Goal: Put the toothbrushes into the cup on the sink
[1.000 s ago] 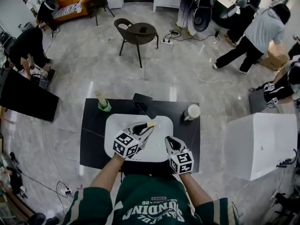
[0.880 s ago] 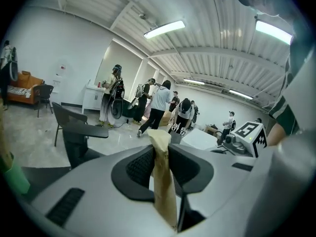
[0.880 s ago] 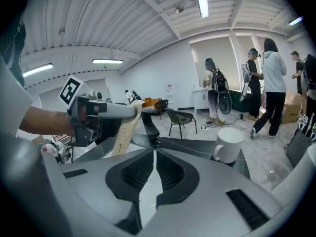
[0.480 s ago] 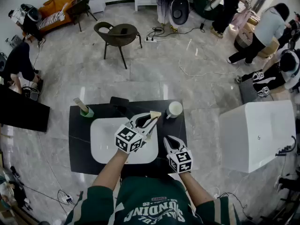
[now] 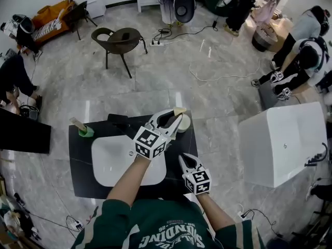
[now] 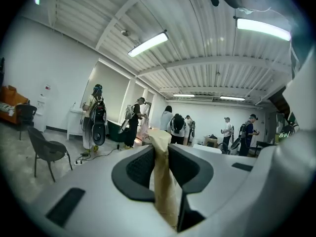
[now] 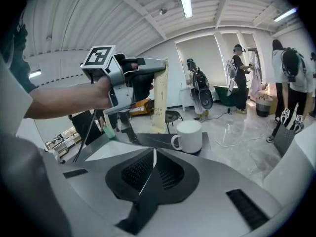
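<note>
Grips a paper-wrapped toothbrush [image 6: 163,181] in the left tongs [image 5: 174,117], clamped from both sides on the wrapper. Holds it upright over the back right corner of the black desk [image 5: 80,173], just beside the white cup [image 7: 190,135] and not inside it. Reaches out across the white sink [image 5: 111,162] with a bare forearm [image 5: 127,178] below a green sleeve [image 5: 106,219].

Carries nothing in the right tongs [image 7: 154,151]: pressed together, meeting along a thin line. Hangs those nearer the body, at the front edge of the desk, tilted down and aimed toward the cup.

Shows a second toothbrush [image 5: 77,123], also pale and wrapped, leaning in a green holder [image 5: 86,132] at the back left corner of the desk, well apart from the cup. Shows a black tap [image 5: 119,121] behind the sink, between holder and cup.

Beyond the desk: a grey tiled floor [image 5: 155,77], a dark chair [image 5: 120,38], an orange sofa [image 5: 52,22], loose cables [image 5: 218,77], and several people [image 5: 301,61] standing or crouching around the room. To the right of the desk, apart from it, a large white box [image 5: 282,144].
</note>
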Demonstrator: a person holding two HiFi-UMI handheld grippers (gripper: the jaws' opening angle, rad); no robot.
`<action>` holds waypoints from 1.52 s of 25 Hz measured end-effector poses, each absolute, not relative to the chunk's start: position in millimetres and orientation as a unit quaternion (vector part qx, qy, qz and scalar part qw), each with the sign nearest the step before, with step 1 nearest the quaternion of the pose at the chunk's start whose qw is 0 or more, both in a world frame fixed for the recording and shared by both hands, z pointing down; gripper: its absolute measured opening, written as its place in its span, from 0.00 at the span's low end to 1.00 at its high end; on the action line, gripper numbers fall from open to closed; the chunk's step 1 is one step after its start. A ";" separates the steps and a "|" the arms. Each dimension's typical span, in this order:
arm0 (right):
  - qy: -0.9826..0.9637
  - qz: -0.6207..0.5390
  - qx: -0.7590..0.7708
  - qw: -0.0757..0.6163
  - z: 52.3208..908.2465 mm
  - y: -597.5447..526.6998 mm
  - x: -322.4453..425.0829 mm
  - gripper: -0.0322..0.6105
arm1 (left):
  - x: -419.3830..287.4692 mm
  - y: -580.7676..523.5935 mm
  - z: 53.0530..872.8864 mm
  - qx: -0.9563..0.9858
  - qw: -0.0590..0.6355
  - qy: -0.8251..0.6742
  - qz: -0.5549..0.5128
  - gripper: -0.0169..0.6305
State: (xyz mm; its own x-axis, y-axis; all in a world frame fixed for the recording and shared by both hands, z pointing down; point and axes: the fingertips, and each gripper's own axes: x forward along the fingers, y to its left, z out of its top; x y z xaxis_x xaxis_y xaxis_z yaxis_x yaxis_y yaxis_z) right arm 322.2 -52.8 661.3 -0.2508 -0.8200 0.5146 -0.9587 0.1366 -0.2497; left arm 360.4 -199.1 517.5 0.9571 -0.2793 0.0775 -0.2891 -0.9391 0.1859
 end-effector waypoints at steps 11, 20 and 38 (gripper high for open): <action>-0.715 0.282 0.628 0.120 663.3 -41.5 380.4 0.12 | 419.8 -227.9 504.6 0.983 0.088 -0.164 -0.011 0.16; -0.706 0.300 0.631 0.121 678.0 -30.6 397.4 0.12 | 435.1 -245.8 543.6 0.978 0.084 -0.192 0.003 0.16; -0.699 0.311 0.633 0.118 683.1 -30.4 400.8 0.12 | 433.8 -244.4 615.4 0.961 0.143 -0.231 0.054 0.16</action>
State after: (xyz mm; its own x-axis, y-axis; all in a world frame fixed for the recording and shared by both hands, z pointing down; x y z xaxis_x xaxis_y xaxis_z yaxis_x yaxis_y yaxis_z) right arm 400.8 -30.4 683.1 -0.1719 -0.8116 0.5584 -0.9581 0.0060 -0.2863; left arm 433.8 -244.4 615.4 0.8873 -0.4288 0.1698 -0.4597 -0.8525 0.2490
